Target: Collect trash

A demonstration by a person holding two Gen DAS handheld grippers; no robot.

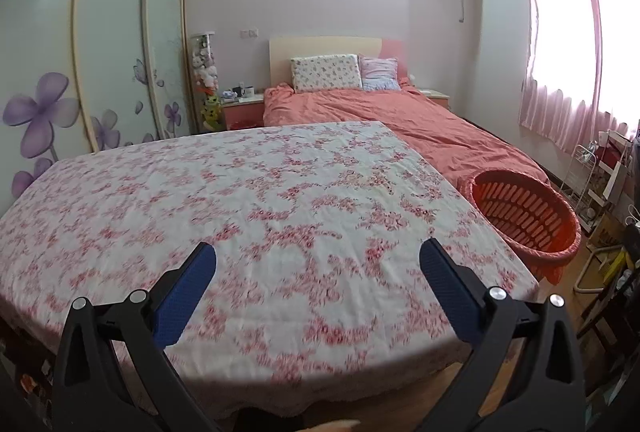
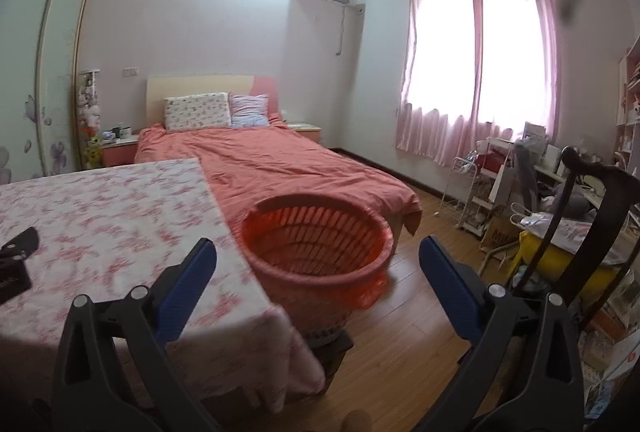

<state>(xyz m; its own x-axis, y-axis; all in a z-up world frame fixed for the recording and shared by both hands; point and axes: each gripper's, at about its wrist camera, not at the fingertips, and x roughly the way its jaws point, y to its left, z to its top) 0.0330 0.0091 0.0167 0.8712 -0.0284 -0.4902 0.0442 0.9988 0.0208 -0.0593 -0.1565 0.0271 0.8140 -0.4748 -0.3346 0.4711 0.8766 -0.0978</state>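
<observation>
An orange slotted basket (image 2: 320, 252) lined with an orange bag stands on the floor beside the table's right edge; it also shows in the left wrist view (image 1: 528, 220). My left gripper (image 1: 318, 260) is open and empty above the near part of the table with the floral cloth (image 1: 248, 200). My right gripper (image 2: 318, 256) is open and empty, held in front of the basket, above the table's right corner. The other gripper's dark tip (image 2: 18, 244) shows at the left edge over the cloth (image 2: 108, 216). No trash item shows on the cloth.
A bed with an orange cover (image 2: 272, 168) stands behind the table. A wardrobe with flower doors (image 1: 100, 72) is on the left. A cluttered rack and desk (image 2: 520, 184) and a dark chair back (image 2: 592, 216) stand on the right. Wooden floor (image 2: 408, 312) lies between.
</observation>
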